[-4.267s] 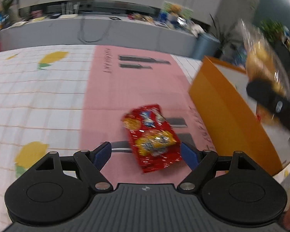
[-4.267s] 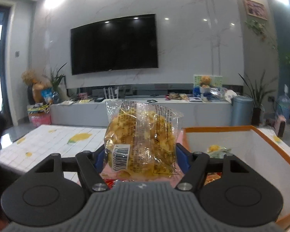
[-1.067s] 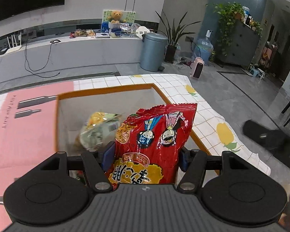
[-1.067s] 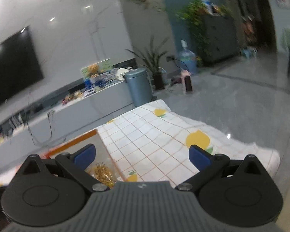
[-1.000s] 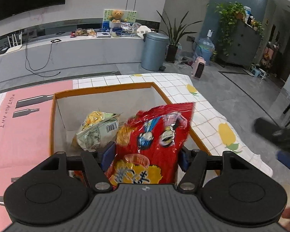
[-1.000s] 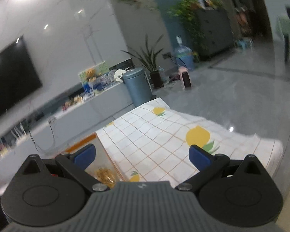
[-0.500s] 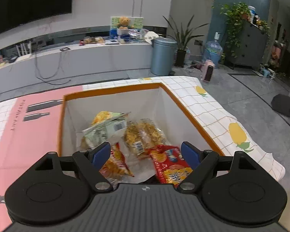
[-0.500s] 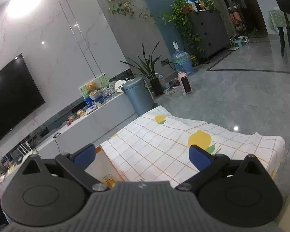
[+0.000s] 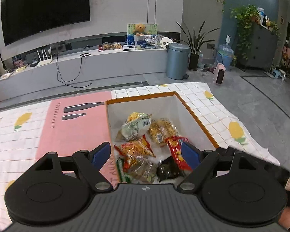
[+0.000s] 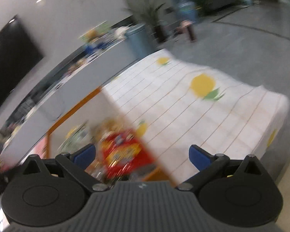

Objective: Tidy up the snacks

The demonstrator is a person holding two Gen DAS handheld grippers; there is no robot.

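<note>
An orange-rimmed white box [image 9: 195,116] on the table holds several snack bags. Among them are a red bag [image 9: 176,151], a clear bag of yellow snacks [image 9: 161,131], a greenish bag [image 9: 136,126] and an orange-red bag [image 9: 136,148]. My left gripper [image 9: 146,155] is open and empty above the box's near end. My right gripper [image 10: 142,155] is open and empty. Its view is blurred and shows the box's rim [image 10: 75,104] and the red bag [image 10: 123,152] from the right side.
A pink mat [image 9: 75,123] lies left of the box on a white checked cloth with lemon prints [image 9: 235,129]. The table's right edge [image 10: 280,104] drops to a grey floor. A TV bench, a bin and plants stand far behind.
My left gripper let the red bag go into the box and has drawn back and up. My right gripper has swung down toward the box and its view is blurred.
</note>
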